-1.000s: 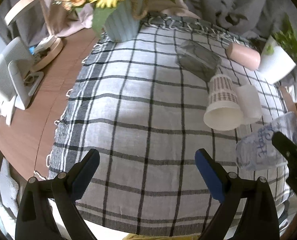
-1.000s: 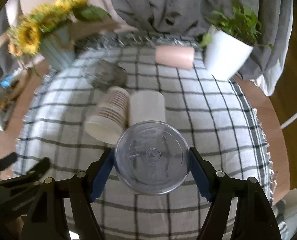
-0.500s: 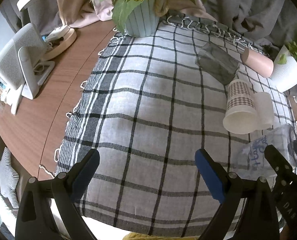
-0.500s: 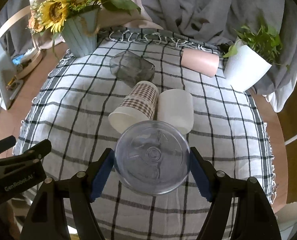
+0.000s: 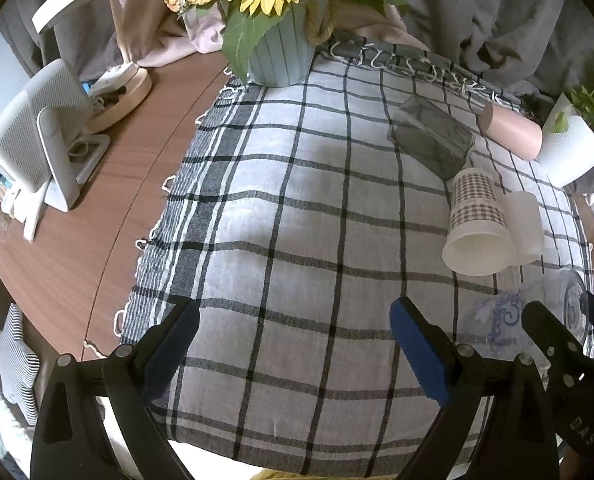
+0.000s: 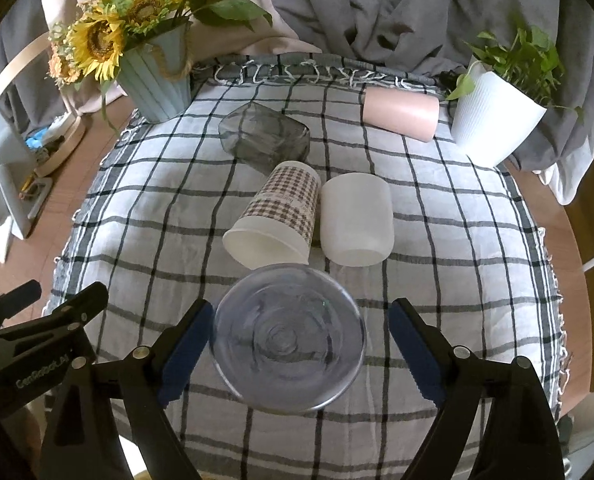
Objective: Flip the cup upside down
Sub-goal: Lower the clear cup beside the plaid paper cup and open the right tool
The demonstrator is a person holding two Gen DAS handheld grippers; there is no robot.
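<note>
A clear plastic cup (image 6: 289, 336) stands upside down on the checked cloth, base up, between the open fingers of my right gripper (image 6: 299, 348); the blue pads stand apart from its sides. In the left wrist view the same cup (image 5: 537, 316) shows at the far right with blue writing, partly behind the right gripper's black finger. My left gripper (image 5: 295, 348) is open and empty over the cloth's front area.
A checked paper cup (image 6: 277, 216), a white cup (image 6: 355, 220), a grey glass (image 6: 265, 138) and a pink cup (image 6: 401, 114) lie on their sides farther back. A sunflower vase (image 6: 157, 80) stands back left, a white plant pot (image 6: 493, 120) back right. A white device (image 5: 37, 140) stands on the wooden table left.
My right gripper was shut on the clear cup with its base toward the camera; now the cup stands on the cloth and the fingers have opened away from it. The left gripper shifted slightly.
</note>
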